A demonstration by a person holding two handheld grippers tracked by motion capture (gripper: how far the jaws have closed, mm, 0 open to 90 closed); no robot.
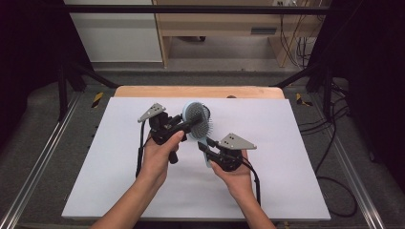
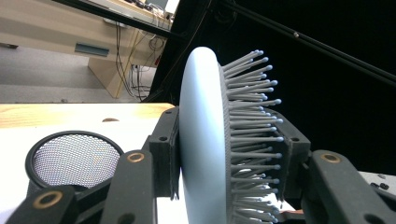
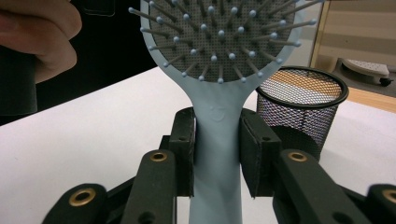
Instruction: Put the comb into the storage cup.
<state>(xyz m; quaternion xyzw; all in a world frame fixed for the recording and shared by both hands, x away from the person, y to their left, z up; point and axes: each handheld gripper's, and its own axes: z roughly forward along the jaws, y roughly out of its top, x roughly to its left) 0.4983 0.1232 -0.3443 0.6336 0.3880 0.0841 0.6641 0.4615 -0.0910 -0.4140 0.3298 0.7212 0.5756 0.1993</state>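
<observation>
Tools share one brush (image 1: 197, 120): right tool (image 3: 217, 140) clamps its handle, left tool (image 2: 229, 154) pinches its head (seemingly a handover) above the desk (image 1: 286, 143).

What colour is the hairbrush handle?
Pale blue, the same as the rest of the hairbrush; the right gripper view shows it best.

A hairbrush (image 1: 197, 120) is held above the middle of the tabletop (image 1: 286, 143), between two grippers. The left gripper (image 1: 187, 125) is at the brush's left, on its head; one jaw is on the back, the other among the bristles. The right gripper (image 1: 204, 147) is nearer the person, to the right, its jaws on either side of the handle. A mesh cup (image 3: 299, 105) stands on the tabletop behind the brush.
</observation>
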